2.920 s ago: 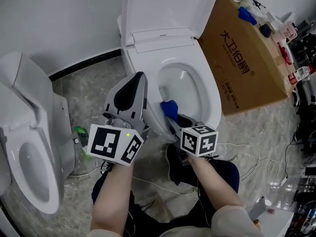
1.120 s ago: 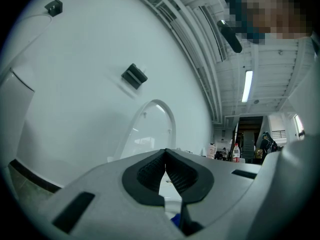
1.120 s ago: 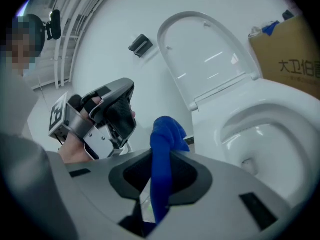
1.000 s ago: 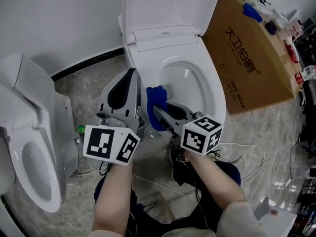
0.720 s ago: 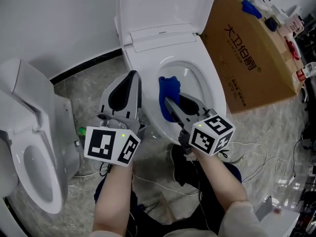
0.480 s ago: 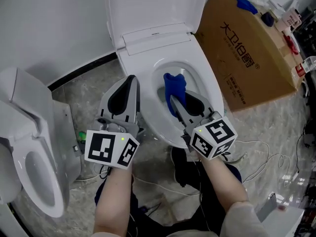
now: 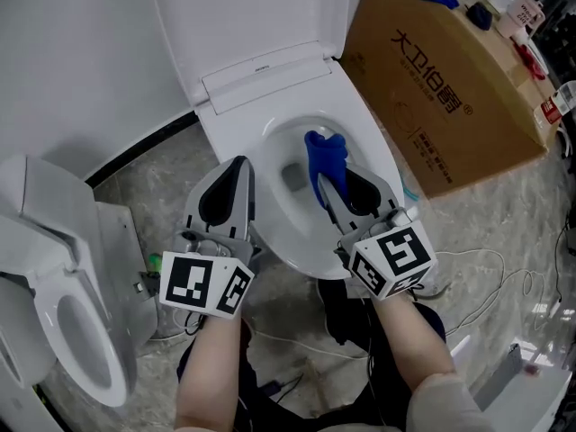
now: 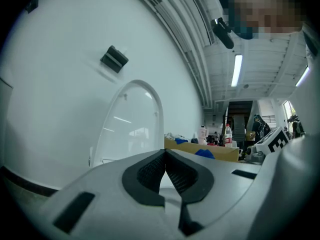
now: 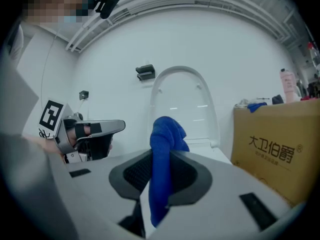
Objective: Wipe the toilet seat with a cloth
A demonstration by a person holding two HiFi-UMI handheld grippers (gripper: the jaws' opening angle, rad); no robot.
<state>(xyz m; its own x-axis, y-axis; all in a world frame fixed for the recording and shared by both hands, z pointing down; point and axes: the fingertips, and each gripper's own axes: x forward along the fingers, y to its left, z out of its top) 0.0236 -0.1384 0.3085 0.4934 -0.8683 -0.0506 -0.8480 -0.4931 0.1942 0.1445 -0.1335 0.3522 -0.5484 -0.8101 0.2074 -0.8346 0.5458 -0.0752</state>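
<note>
Risk: the blue cloth [image 7: 324,154], clamped in the right gripper [image 7: 326,180], hangs over the bowl opening and is not visibly on the toilet seat [image 7: 369,151]. A loose pinch (only a fold sits between the jaws) could drop it into the bowl. Cloth: bunched, upright, soft. Left gripper [image 7: 239,164]: closed, empty, near the seat's left edge.

The blue bunched cloth [image 7: 324,154] is pinched between the closed jaws of the right tool [image 9: 161,159]. Its crumpled top sticks up past the tips and a tail hangs below them. It sits over the open bowl, just inside the right side of the white oval plastic toilet seat [image 7: 371,148], which lies flat on the bowl, lid upright at the far end.
</note>
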